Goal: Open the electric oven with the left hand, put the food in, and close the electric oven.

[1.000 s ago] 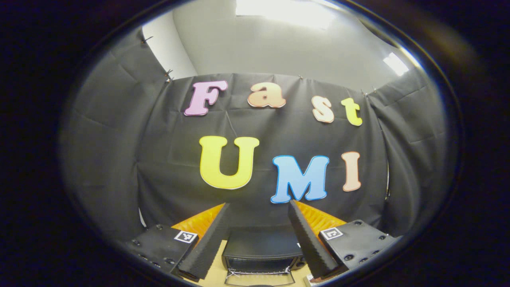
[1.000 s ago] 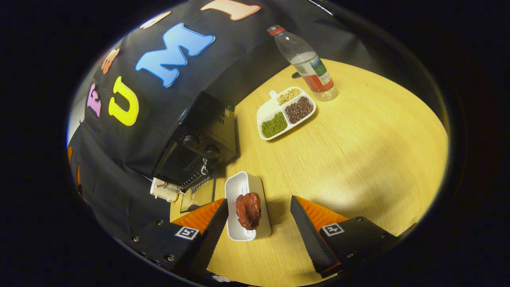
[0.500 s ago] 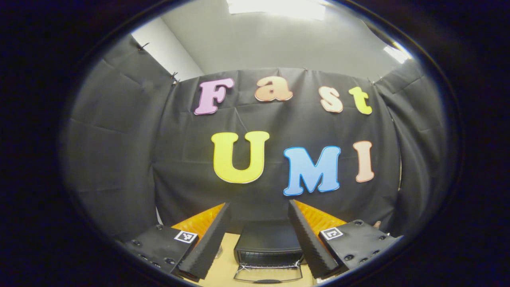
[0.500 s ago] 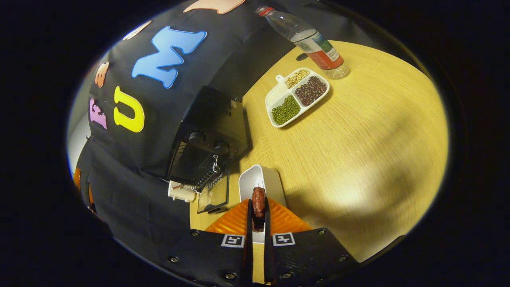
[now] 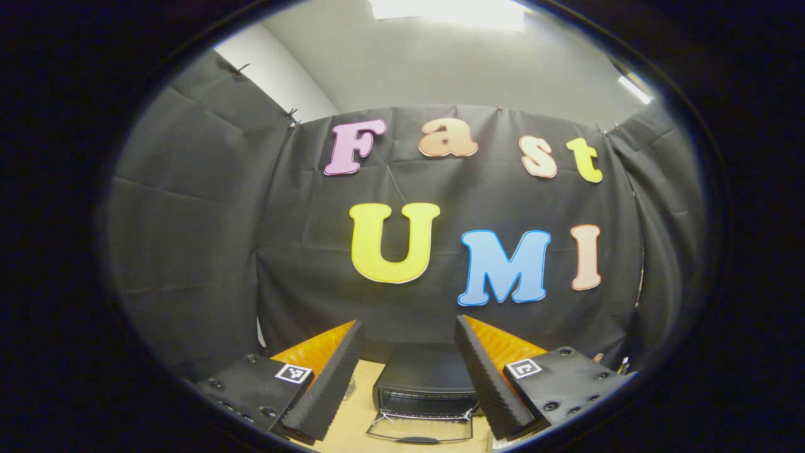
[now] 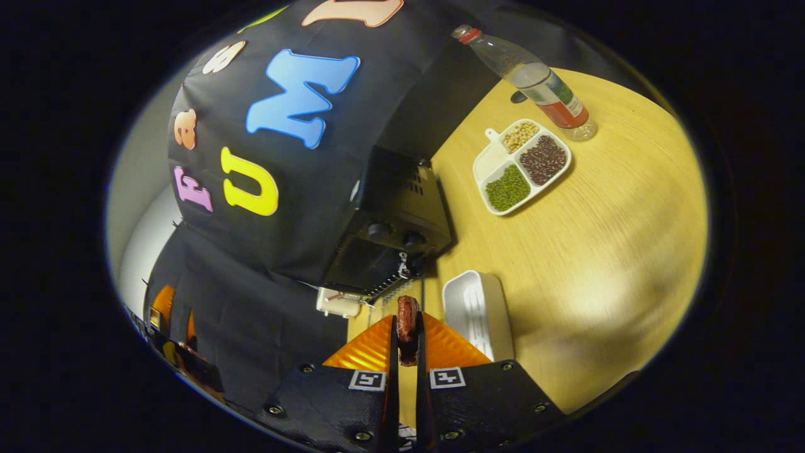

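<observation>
Beside the electric oven point(image 6: 390, 245), right claw point(image 6: 407, 340) clamped on dark red food point(image 6: 407, 314), lifted off surface point(image 6: 597, 251). Oven door point(image 6: 377, 308) hangs open, flat in front of oven. White tray point(image 6: 478, 311) lies just right of door, nothing in it. Divided bean dish point(image 6: 522, 167) and bottle point(image 6: 534, 78) sit well beyond oven. Left claw point(image 5: 409, 377) spread wide, gripping nothing, held high, well back from oven point(image 5: 427, 380), door point(image 5: 420, 429) down.

- The left gripper point(image 5: 409, 352) is hovering with its fingers spread above the electric oven point(image 5: 426, 385).
- The oven's door point(image 5: 420, 426) is hanging open in front.
</observation>
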{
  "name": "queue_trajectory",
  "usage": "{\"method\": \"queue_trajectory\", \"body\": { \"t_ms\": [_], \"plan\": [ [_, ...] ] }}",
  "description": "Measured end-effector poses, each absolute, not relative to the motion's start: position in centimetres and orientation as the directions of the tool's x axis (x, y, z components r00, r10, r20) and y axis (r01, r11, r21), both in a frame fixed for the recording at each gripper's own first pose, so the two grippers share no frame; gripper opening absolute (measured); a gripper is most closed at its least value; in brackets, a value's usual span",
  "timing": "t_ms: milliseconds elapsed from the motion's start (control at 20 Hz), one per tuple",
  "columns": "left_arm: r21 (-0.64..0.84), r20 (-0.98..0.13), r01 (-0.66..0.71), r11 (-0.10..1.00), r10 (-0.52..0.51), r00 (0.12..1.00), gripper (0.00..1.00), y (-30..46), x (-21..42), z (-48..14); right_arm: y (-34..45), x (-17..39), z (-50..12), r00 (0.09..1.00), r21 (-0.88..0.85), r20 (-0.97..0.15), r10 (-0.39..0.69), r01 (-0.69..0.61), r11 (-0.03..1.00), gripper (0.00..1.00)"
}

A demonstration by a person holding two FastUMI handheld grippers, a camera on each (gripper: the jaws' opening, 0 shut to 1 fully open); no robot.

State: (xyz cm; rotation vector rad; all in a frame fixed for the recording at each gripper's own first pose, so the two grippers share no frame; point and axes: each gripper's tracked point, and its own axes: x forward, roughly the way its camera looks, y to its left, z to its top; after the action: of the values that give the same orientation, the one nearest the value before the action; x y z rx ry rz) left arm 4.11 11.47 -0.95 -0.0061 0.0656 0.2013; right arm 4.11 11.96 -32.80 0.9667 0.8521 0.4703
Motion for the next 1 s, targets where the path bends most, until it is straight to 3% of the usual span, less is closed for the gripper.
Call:
{"method": "queue_trajectory", "body": {
  "t_ms": [50, 400, 700, 950, 1000],
  "plan": [
    [-0.003, -0.068, -0.193, 0.981, 0.193, 0.979, 1.00, 11.4, 4.1, -1.0, 12.4, 4.3, -31.7, 0.605, 0.873, -0.393, 0.692, 0.009, 0.488, 0.11],
    [-0.025, -0.047, -0.111, 0.994, 0.110, 0.993, 1.00, 13.1, 4.6, 0.9, 17.0, 5.2, -26.1, 0.658, 0.939, -0.256, 0.708, -0.004, 0.343, 0.11],
    [-0.024, -0.140, -0.077, 0.997, 0.073, 0.987, 1.00, 17.0, 3.9, -1.9, 23.4, 8.5, -27.3, 0.674, 0.920, -0.302, 0.674, 0.022, 0.391, 0.11],
    [-0.014, -0.147, -0.052, 0.999, 0.049, 0.988, 0.97, 19.6, 3.7, -2.0, 28.5, 12.7, -30.5, 0.685, 0.892, -0.364, 0.631, 0.062, 0.447, 0.11],
    [-0.015, -0.142, -0.051, 0.999, 0.048, 0.989, 1.00, 20.2, 3.8, -1.8, 29.3, 13.5, -31.3, 0.689, 0.886, -0.379, 0.617, 0.079, 0.456, 0.11]
  ]
}}
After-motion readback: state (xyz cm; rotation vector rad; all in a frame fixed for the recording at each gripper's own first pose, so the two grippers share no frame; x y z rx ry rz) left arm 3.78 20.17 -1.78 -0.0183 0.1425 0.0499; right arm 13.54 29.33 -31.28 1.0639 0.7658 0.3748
